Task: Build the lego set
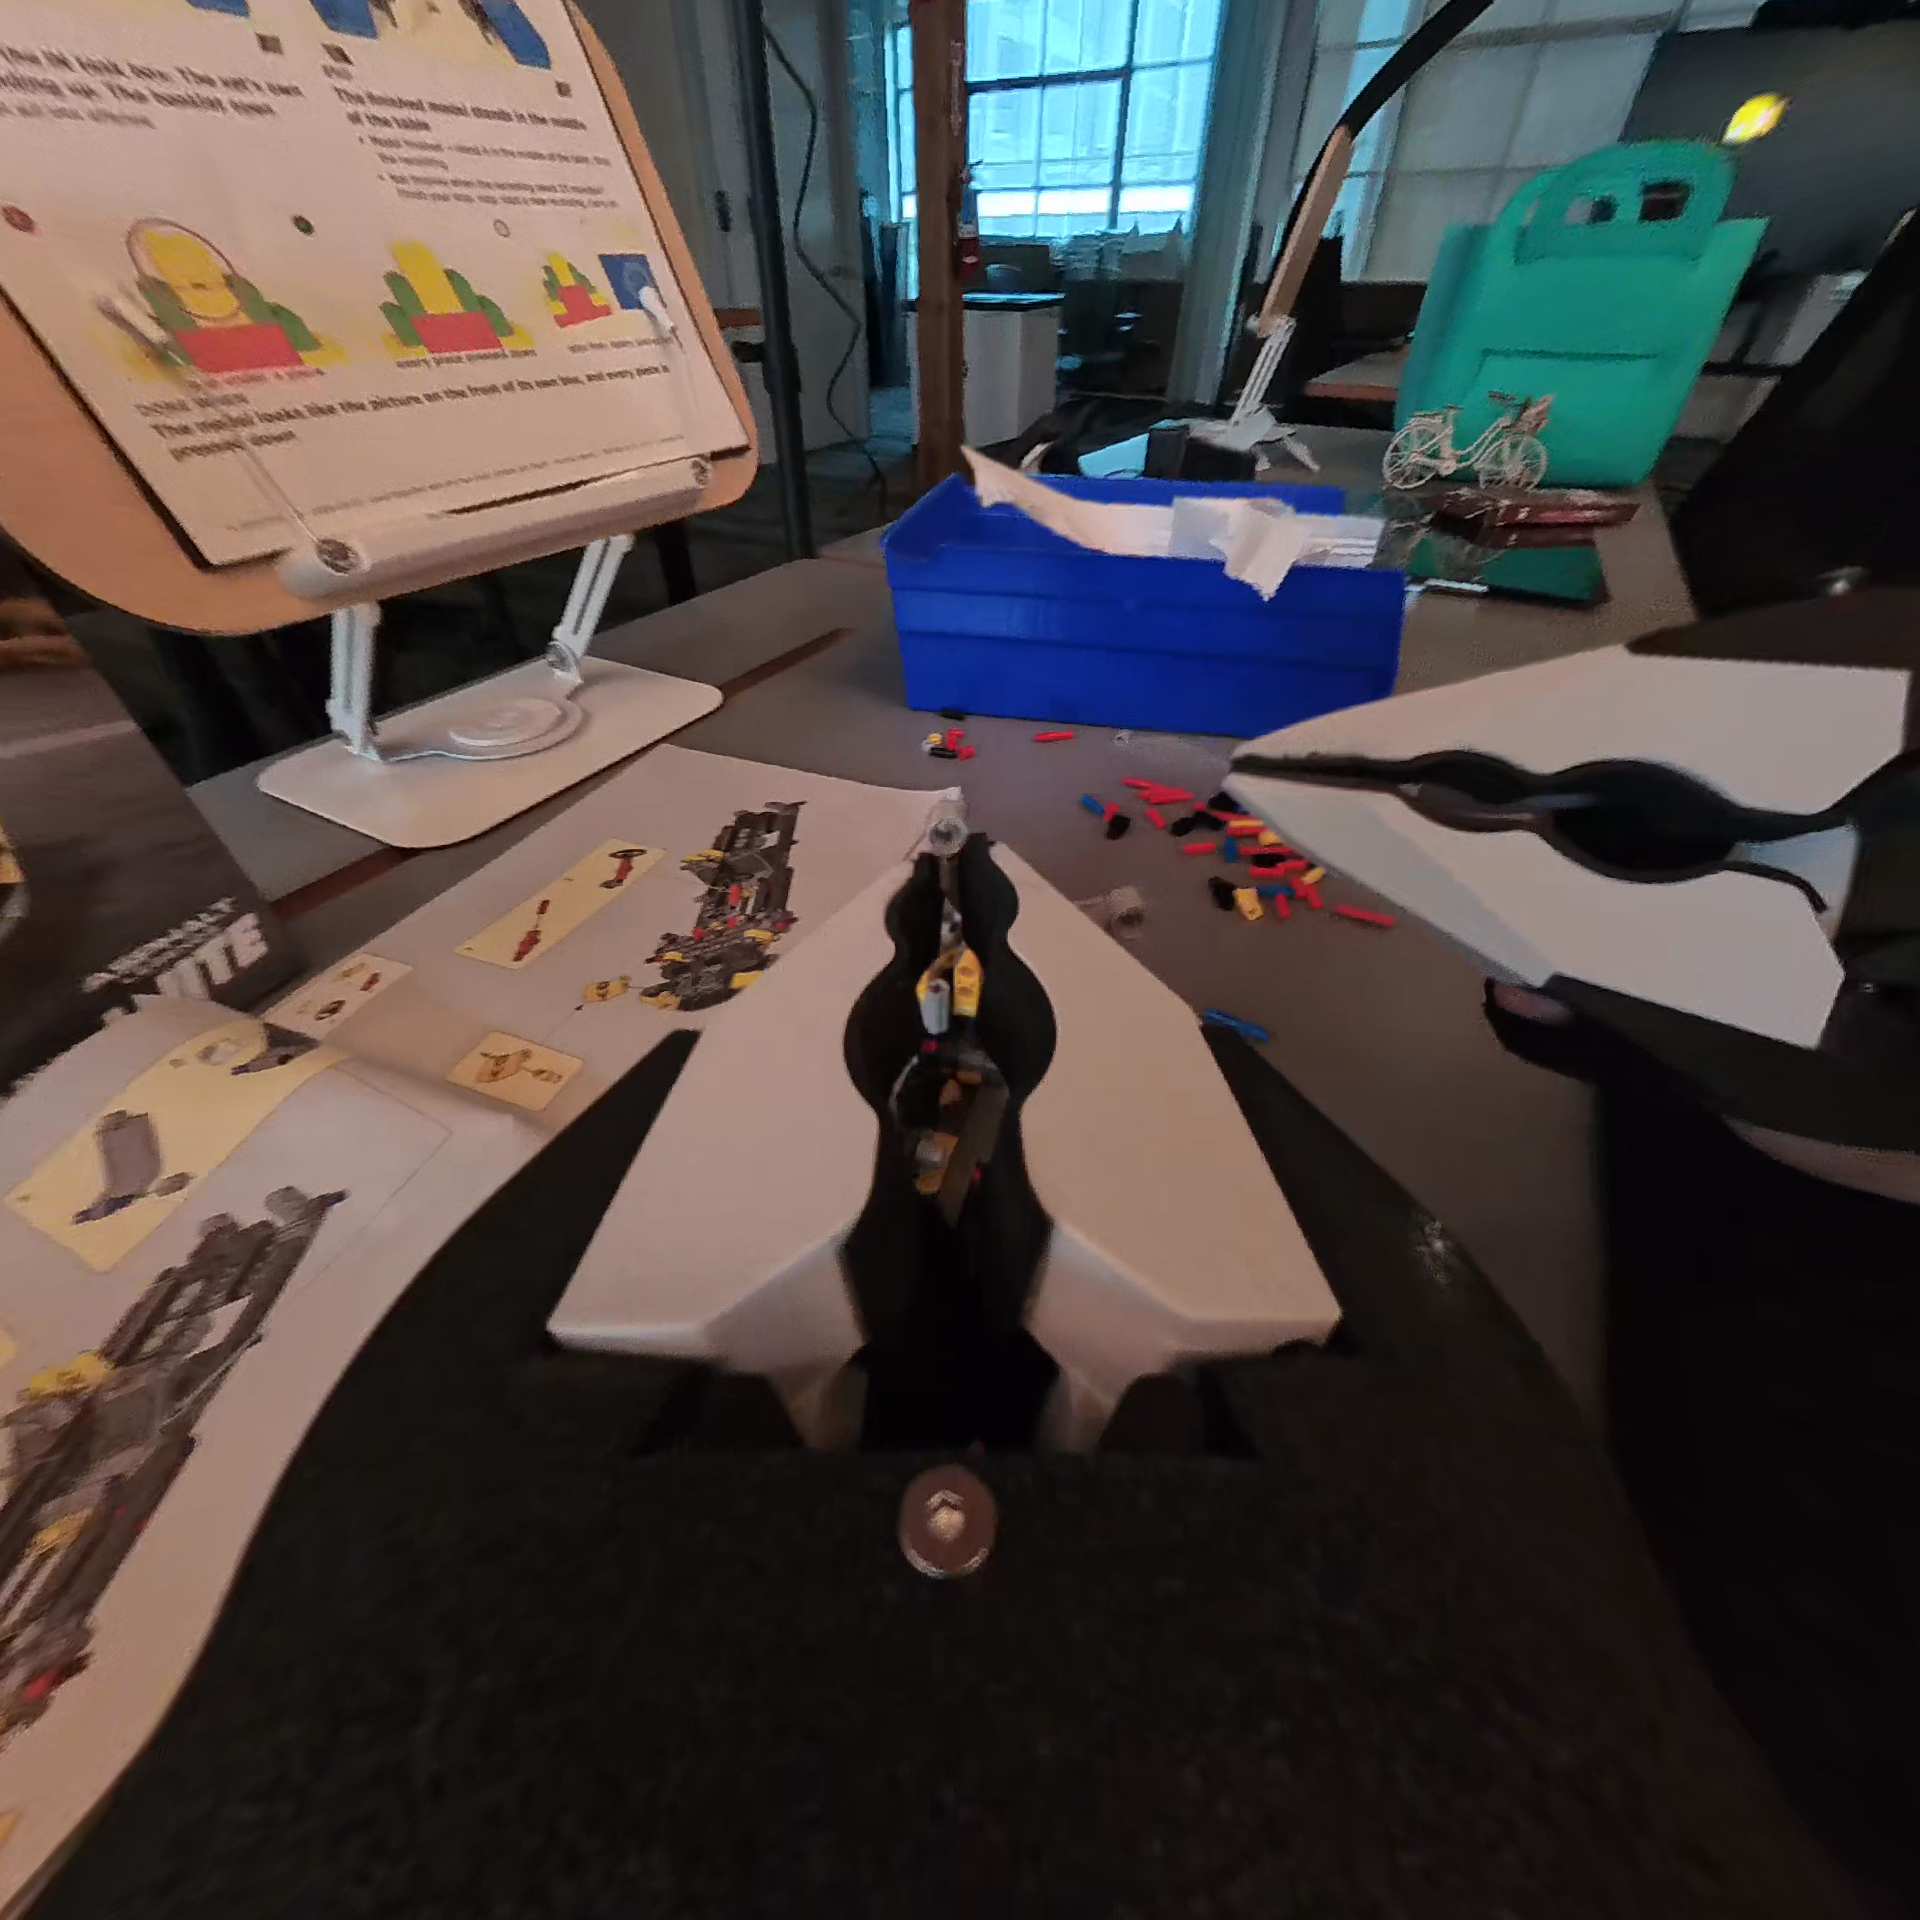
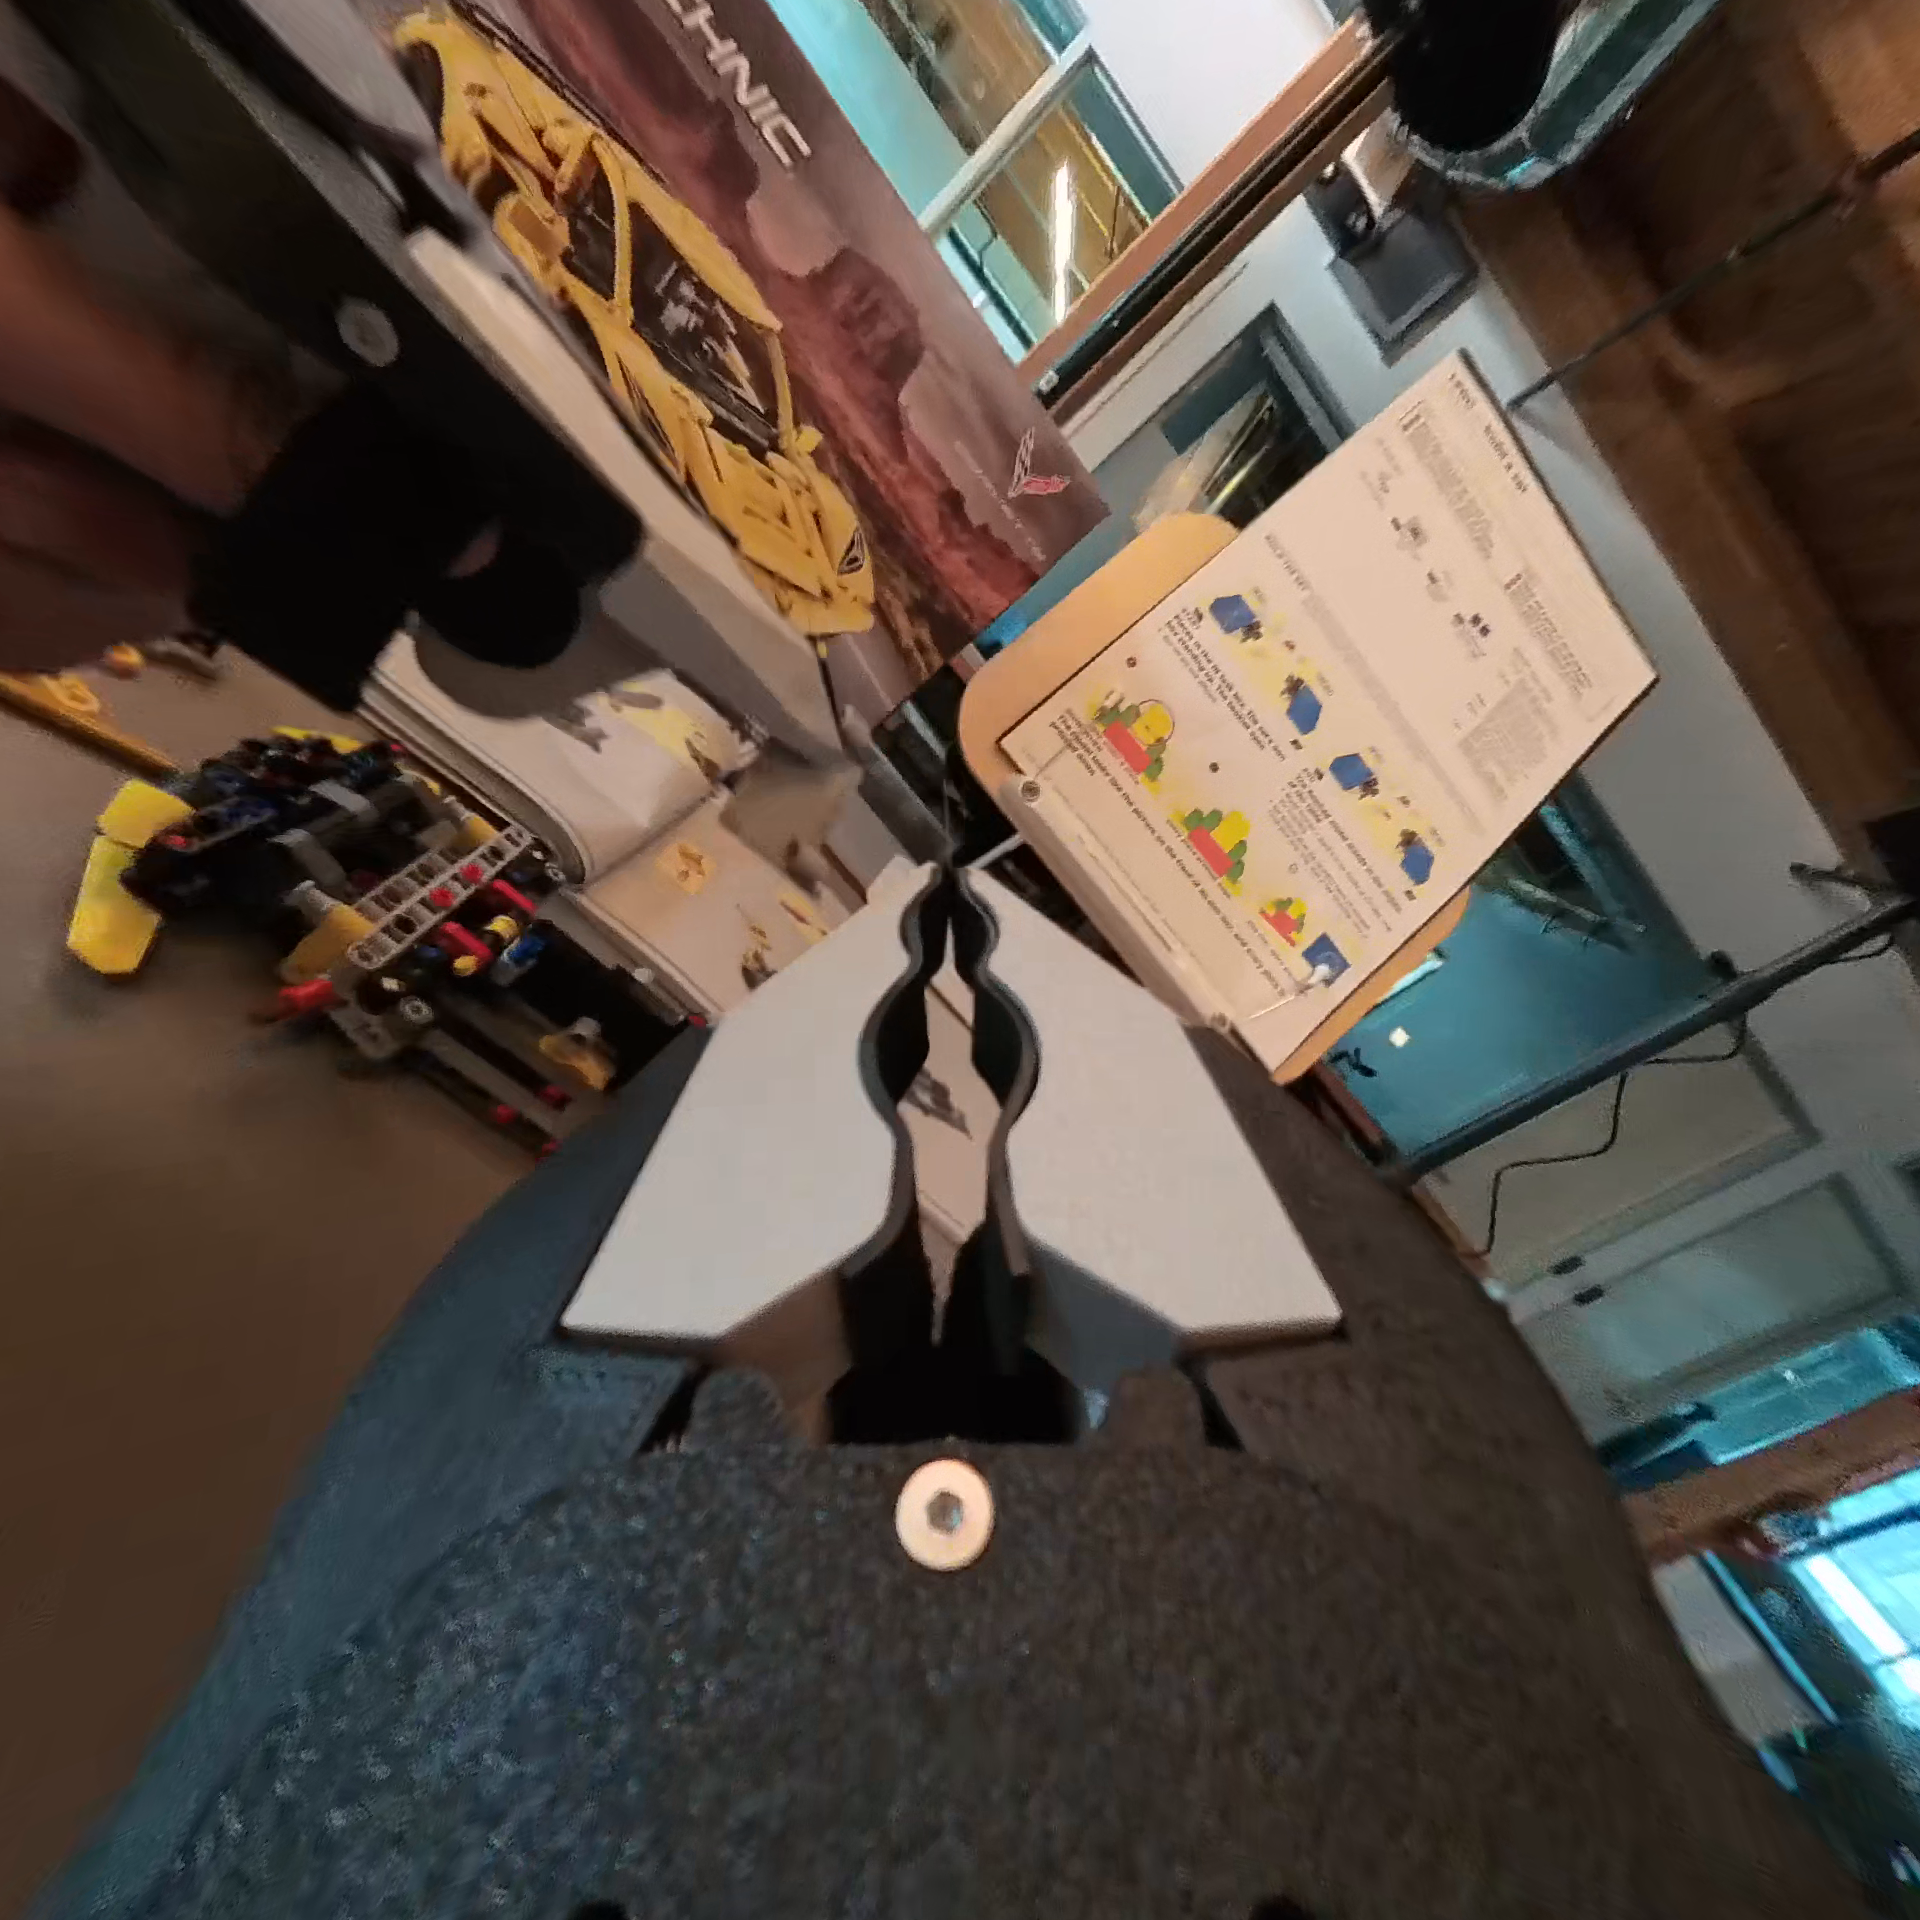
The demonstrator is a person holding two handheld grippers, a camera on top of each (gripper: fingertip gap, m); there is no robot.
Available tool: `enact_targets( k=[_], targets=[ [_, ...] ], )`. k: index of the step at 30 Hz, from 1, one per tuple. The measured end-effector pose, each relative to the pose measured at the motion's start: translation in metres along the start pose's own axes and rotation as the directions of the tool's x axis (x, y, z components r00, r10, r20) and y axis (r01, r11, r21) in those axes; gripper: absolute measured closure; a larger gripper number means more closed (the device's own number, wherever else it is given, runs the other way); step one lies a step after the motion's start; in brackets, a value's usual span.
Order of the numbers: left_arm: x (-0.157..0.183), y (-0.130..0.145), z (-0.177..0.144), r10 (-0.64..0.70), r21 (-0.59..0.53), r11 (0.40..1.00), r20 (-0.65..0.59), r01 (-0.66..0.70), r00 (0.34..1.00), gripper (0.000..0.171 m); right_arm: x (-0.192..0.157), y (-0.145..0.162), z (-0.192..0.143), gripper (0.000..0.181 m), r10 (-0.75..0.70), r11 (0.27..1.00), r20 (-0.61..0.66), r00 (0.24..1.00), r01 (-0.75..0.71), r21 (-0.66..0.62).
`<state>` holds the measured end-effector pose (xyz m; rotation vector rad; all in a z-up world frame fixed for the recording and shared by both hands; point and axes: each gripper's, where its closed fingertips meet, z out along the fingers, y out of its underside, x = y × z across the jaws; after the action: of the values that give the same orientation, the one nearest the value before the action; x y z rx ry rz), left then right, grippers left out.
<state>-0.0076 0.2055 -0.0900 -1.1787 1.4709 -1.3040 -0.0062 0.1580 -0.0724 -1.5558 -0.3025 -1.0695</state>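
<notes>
My left gripper (image 1: 945,868) is shut on a small lego sub-assembly (image 1: 951,1049) of yellow, grey and black parts. The sub-assembly's grey axle tip (image 1: 943,831) pokes out past the fingertips, above the open instruction booklet (image 1: 364,1039). My right gripper (image 1: 1242,767) comes in from the right over the pile of loose red, blue, black and yellow pins (image 1: 1247,842). In the right wrist view, which is rolled sideways, the right gripper (image 2: 951,873) has its jaws closed with nothing between them. The partly built yellow and black car chassis (image 2: 343,883) lies on the table to its left.
A blue bin (image 1: 1143,623) with torn white bags stands behind the pins. A sheet on a white stand (image 1: 364,260) is at the back left. The set's box (image 2: 727,364) stands behind the chassis. A grey piece (image 1: 1122,909) and a blue pin (image 1: 1236,1023) lie loose. The tips of one gripper are about 6 cm away from the tips of the other.
</notes>
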Motion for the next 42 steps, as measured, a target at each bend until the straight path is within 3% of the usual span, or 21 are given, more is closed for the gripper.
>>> enact_targets(
  k=[2,3,5,7,9,11,13,15,20,22,24,26,29,33,39,42],
  targets=[
    [0.008,0.009,-0.009,0.011,-0.113,0.994,-0.008,-0.012,1.0,0.171,0.007,0.006,-0.006,0.181,0.03,0.999,-0.006,1.0,-0.03,-0.011],
    [0.018,0.028,-0.015,0.007,-0.245,0.969,-0.039,-0.016,0.999,0.171,0.005,0.009,-0.009,0.181,0.049,0.999,0.023,0.999,-0.049,-0.003],
    [0.029,0.069,-0.036,0.026,-0.508,0.861,-0.016,-0.031,1.0,0.171,-0.001,0.028,-0.014,0.181,0.064,0.997,0.069,0.996,-0.061,-0.039],
    [0.039,0.095,-0.06,0.011,-0.68,0.733,0.015,0.002,1.0,0.17,-0.007,0.037,-0.014,0.181,0.053,0.997,0.113,0.992,-0.046,-0.066],
    [0.045,0.101,-0.076,-0.014,-0.739,0.671,0.071,0.062,0.997,0.171,-0.011,0.034,-0.012,0.181,0.08,0.996,0.137,0.987,-0.073,-0.054],
    [0.054,0.116,-0.095,-0.04,-0.827,0.555,0.074,0.084,0.996,0.17,-0.018,0.035,-0.009,0.181,0.074,0.996,0.166,0.983,-0.064,-0.064],
    [0.042,0.127,-0.105,0.03,-0.857,0.504,0.144,0.109,0.989,0.17,-0.022,0.036,-0.009,0.181,0.059,0.997,0.179,0.982,-0.048,-0.066],
    [0.049,0.139,-0.111,-0.027,-0.878,0.455,0.15,0.146,0.988,0.169,-0.024,0.036,-0.01,0.181,0.071,0.996,0.196,0.978,-0.059,-0.067],
    [0.053,0.143,-0.113,-0.132,-0.846,0.466,0.221,0.257,0.966,0.164,-0.026,0.039,-0.01,0.181,0.1,0.993,0.216,0.971,-0.085,-0.077],
    [0.06,0.137,-0.116,-0.192,-0.841,0.486,0.162,0.237,0.968,0.14,-0.026,0.038,-0.01,0.181,0.104,0.993,0.222,0.969,-0.089,-0.074],
    [0.058,0.126,-0.12,-0.19,-0.831,0.538,0.043,0.141,0.981,0.117,-0.028,0.038,-0.01,0.181,0.109,0.993,0.233,0.966,-0.094,-0.073],
    [0.055,0.118,-0.128,-0.12,-0.786,0.616,-0.162,-0.054,0.979,0.115,-0.029,0.038,-0.01,0.181,0.111,0.993,0.241,0.964,-0.097,-0.072],
    [0.046,0.127,-0.132,0.004,-0.719,0.637,-0.358,-0.279,0.934,0.099,-0.031,0.038,-0.01,0.181,0.117,0.992,0.251,0.961,-0.102,-0.071],
    [0.058,0.134,-0.119,-0.076,-0.636,0.71,-0.496,-0.303,0.865,0.109,-0.03,0.039,-0.01,0.181,0.123,0.991,0.249,0.961,-0.108,-0.076],
    [0.066,0.142,-0.11,-0.037,-0.57,0.729,-0.586,-0.379,0.809,0.119,-0.03,0.041,-0.008,0.181,0.132,0.99,0.25,0.959,-0.114,-0.084],
    [0.067,0.146,-0.108,0.006,-0.558,0.716,-0.595,-0.419,0.804,0.132,-0.03,0.042,-0.007,0.181,0.142,0.989,0.255,0.957,-0.124,-0.087]
  ],
)
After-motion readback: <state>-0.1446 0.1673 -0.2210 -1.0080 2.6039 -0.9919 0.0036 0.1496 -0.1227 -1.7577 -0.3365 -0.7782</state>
